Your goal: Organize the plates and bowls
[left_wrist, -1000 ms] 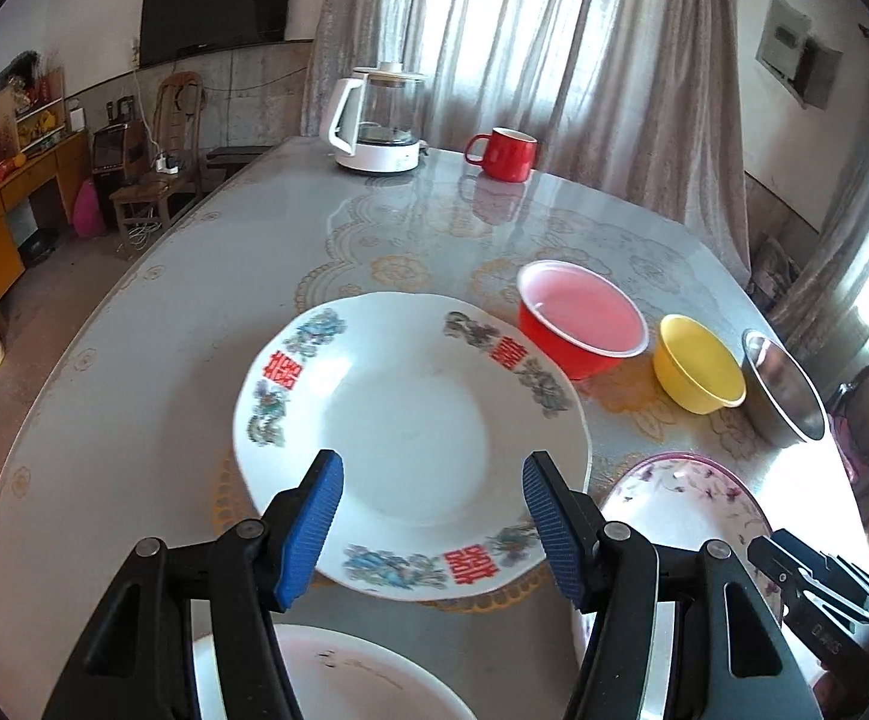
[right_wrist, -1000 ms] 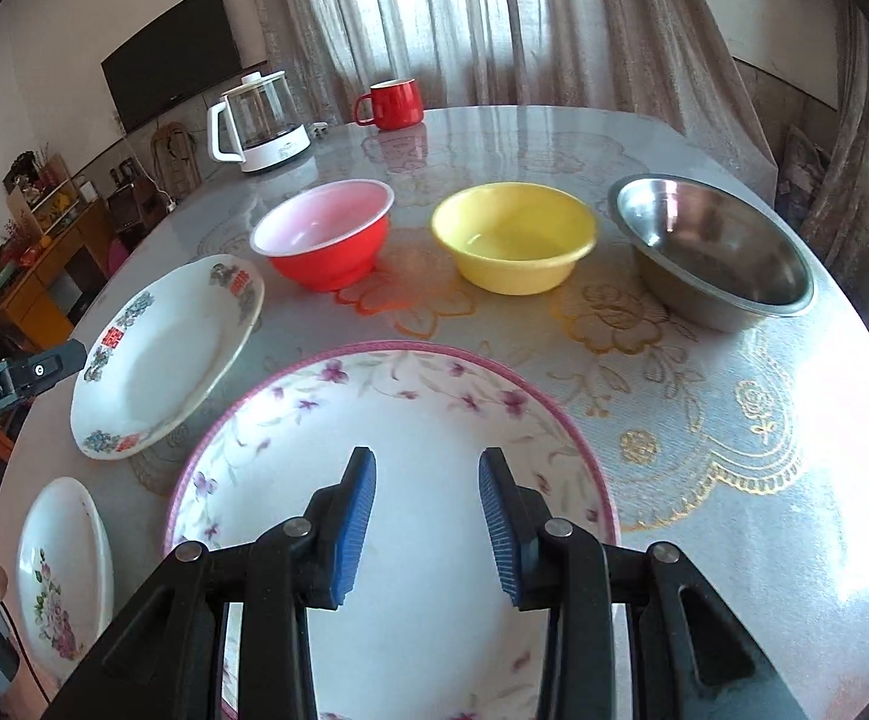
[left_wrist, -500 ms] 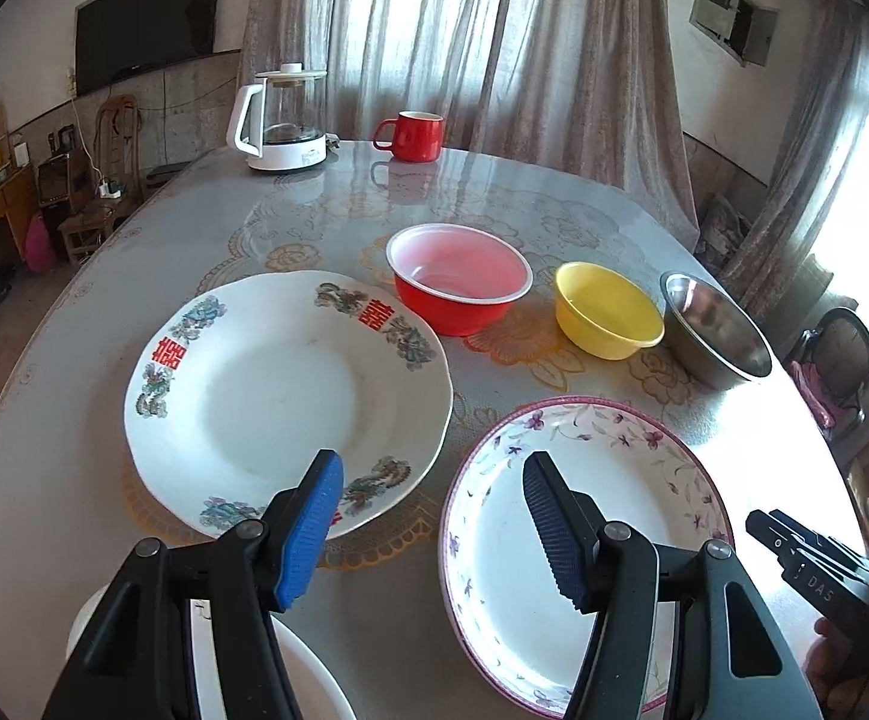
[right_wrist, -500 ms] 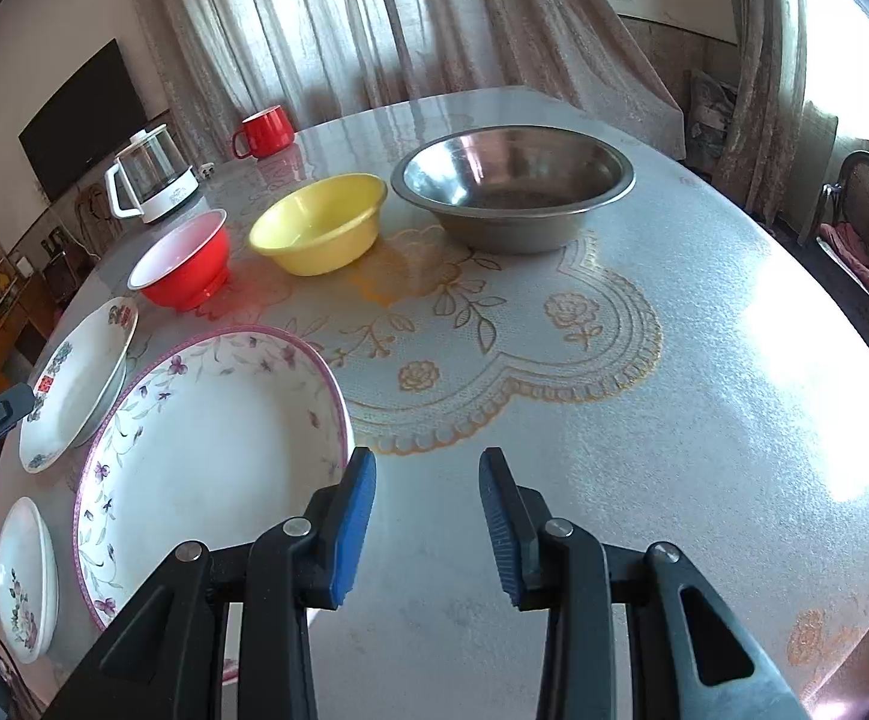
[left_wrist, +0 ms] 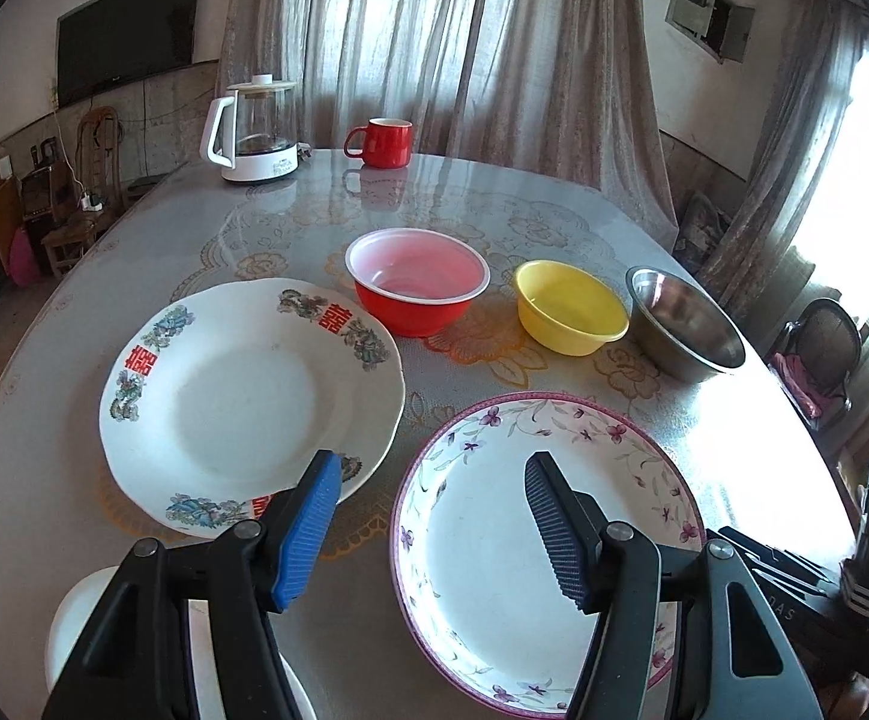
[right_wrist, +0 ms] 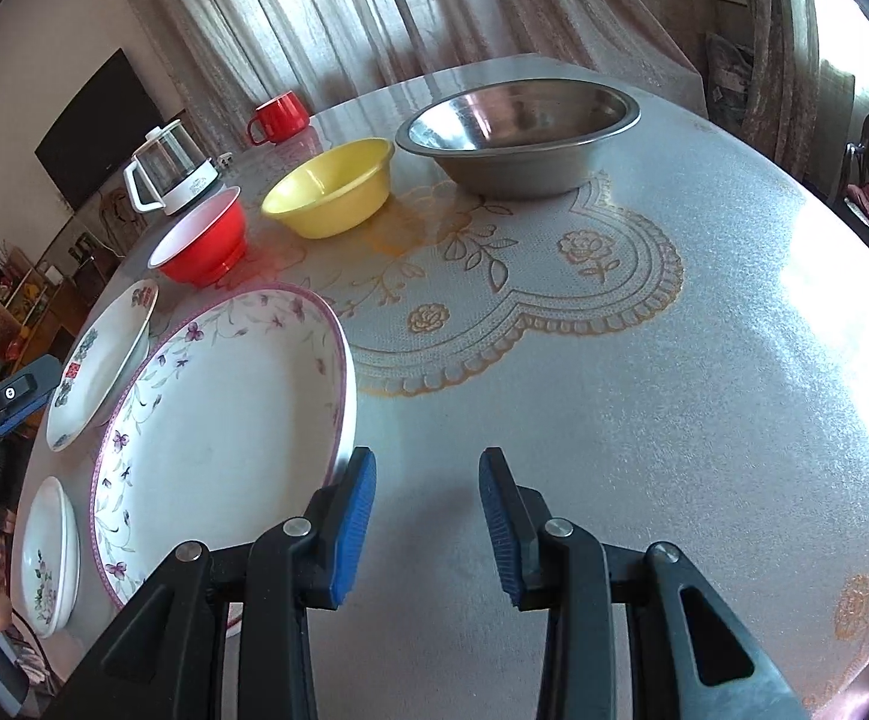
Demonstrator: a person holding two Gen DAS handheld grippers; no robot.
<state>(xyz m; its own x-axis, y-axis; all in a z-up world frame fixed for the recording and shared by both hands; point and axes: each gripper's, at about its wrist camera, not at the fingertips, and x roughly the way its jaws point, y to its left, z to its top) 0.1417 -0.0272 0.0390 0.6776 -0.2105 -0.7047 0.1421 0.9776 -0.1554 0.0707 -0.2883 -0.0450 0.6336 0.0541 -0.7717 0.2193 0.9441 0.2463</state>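
Note:
A white plate with red characters (left_wrist: pixel 242 396) lies at the left, a pink-rimmed floral plate (left_wrist: pixel 530 546) beside it, and a small white plate (left_wrist: pixel 74 630) at the near edge. Behind stand a red bowl (left_wrist: pixel 416 288), a yellow bowl (left_wrist: pixel 572 306) and a steel bowl (left_wrist: pixel 686 324). My left gripper (left_wrist: pixel 428 522) is open and empty above the gap between the two big plates. My right gripper (right_wrist: pixel 428 516) is open and empty over bare tablecloth, right of the floral plate (right_wrist: pixel 218 438). The bowls show there too: red (right_wrist: pixel 203 240), yellow (right_wrist: pixel 332 186), steel (right_wrist: pixel 518 132).
A glass kettle (left_wrist: pixel 254 126) and a red mug (left_wrist: pixel 383 141) stand at the table's far side. A lace-patterned cloth (right_wrist: pixel 704 360) covers the round table. Chairs (left_wrist: pixel 824 354) stand off the right edge. Curtains hang behind.
Both grippers have swung to the right. The left view moved from the character plate towards the floral plate. The right view moved off the floral plate onto the tablecloth. Both stayed open.

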